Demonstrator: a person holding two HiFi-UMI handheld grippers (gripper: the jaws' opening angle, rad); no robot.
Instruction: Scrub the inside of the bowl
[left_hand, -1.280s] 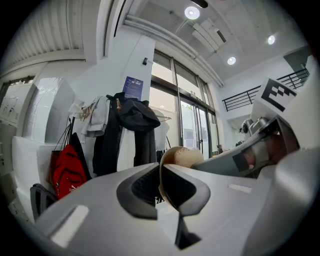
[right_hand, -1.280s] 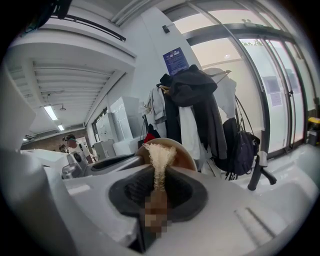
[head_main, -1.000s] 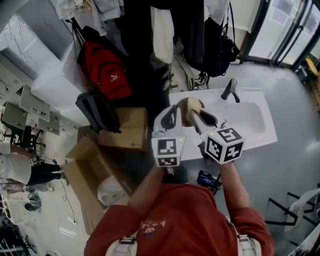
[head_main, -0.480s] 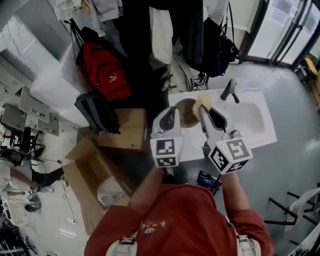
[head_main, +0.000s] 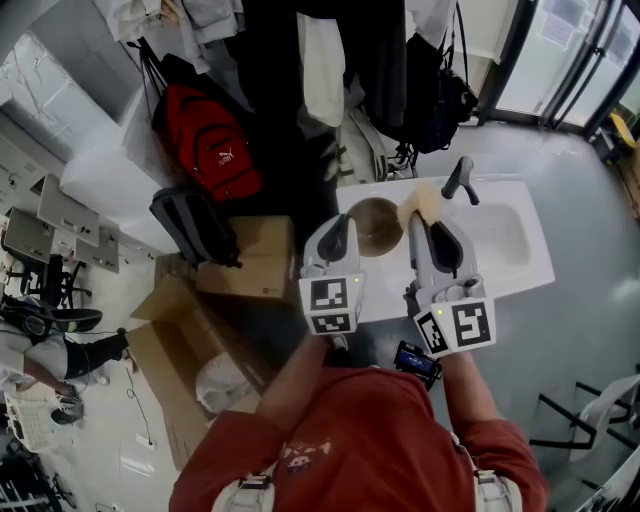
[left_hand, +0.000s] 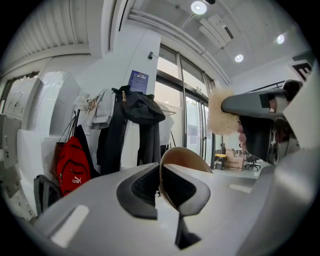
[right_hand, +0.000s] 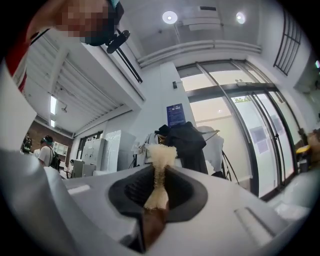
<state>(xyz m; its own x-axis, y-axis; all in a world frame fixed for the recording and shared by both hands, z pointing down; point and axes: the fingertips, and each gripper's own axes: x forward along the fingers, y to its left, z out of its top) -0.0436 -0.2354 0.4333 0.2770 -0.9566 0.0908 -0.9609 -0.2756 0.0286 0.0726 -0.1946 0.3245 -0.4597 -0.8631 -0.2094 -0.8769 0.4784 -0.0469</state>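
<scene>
Sponge (head_main: 420, 197) lifted clear of bowl (head_main: 372, 226) | left gripper (left_hand: 159, 186) jaws pinch bowl rim, right gripper (right_hand: 159, 192) jaws pinch sponge | risk: rim slips under scrubbing

Both grippers loaded; forearms reach forward side by side.
Left gripper (left_hand: 160, 184): held level, jaws nearly together, pinching the rim of the bowl (left_hand: 186, 156) at its left edge. Right gripper (right_hand: 159, 186): just right of the bowl, tipped slightly upward, jaws closed on the sponge (right_hand: 160, 156), which protrudes past the fingertips, up beside the bowl's right rim. Marker cubes sit nearest the chest.
</scene>
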